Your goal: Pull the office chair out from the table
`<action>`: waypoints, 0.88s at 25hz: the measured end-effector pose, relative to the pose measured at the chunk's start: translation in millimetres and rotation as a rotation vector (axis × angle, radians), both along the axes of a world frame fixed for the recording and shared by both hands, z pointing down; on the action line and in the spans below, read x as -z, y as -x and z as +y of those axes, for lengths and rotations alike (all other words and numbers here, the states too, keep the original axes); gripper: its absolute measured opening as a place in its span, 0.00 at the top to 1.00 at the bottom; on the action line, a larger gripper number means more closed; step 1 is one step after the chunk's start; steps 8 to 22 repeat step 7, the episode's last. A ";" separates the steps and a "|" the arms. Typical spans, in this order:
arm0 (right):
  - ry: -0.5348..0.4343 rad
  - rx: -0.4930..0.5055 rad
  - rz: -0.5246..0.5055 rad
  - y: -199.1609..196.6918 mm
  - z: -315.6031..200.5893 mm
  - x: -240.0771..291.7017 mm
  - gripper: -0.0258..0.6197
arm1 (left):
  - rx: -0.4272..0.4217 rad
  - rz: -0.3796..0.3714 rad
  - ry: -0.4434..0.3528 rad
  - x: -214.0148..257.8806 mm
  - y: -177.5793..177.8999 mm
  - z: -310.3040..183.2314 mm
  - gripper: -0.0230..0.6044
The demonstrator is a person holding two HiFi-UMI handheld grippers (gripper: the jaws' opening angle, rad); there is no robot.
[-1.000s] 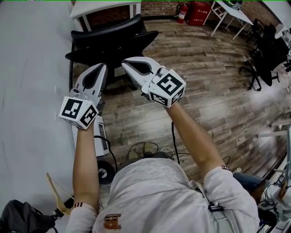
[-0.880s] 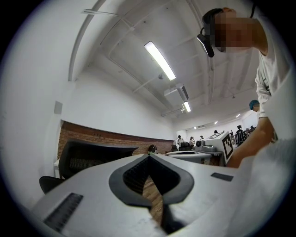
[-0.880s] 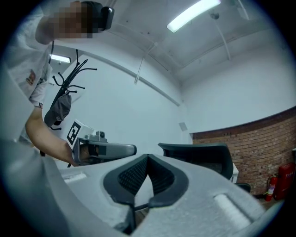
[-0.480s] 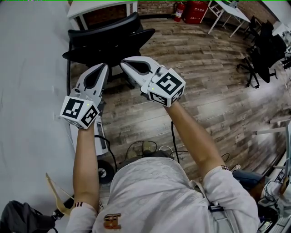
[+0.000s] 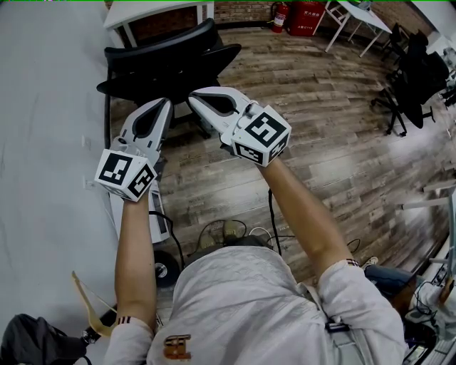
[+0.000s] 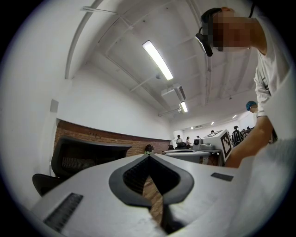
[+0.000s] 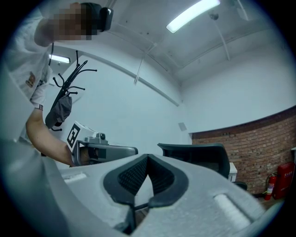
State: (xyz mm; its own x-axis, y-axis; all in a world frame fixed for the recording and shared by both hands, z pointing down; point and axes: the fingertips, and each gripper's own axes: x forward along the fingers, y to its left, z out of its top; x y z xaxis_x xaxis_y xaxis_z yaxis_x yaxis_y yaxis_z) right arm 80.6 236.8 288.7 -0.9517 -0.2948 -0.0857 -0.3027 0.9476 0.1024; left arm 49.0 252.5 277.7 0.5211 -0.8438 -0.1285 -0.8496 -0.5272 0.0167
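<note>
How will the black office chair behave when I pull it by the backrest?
The black mesh-back office chair probably glides easily, since the wooden plank floor looks smooth and hard, though its underside is hidden. Its tall backrest may flex or tilt if pulled high.

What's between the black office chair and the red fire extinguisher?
Only bare wooden plank floor, seen in the head view, between the black office chair and the red fire extinguisher.

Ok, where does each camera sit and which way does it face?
Head view: on the person's head, steeply down on left forearm, right forearm, left gripper, right gripper, office chair ahead.
Left gripper view: on that gripper, along its shut jaws toward the chair; right forearm shows.
Right gripper view: likewise, shut jaws toward the chair; left forearm shows.
Shared: the chair.
</note>
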 end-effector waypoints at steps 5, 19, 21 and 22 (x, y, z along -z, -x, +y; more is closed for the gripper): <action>0.000 0.003 -0.006 0.4 0.8 -0.7 0.96 | -0.001 0.001 0.000 -1.0 0.3 0.1 0.96; 0.000 0.005 -0.007 1.5 1.1 -1.0 0.96 | -0.002 0.001 0.000 -1.5 1.1 0.2 0.96; 0.000 0.005 -0.007 1.5 1.1 -1.0 0.96 | -0.002 0.001 0.000 -1.5 1.1 0.2 0.96; 0.000 0.005 -0.007 1.5 1.1 -1.0 0.96 | -0.002 0.001 0.000 -1.5 1.1 0.2 0.96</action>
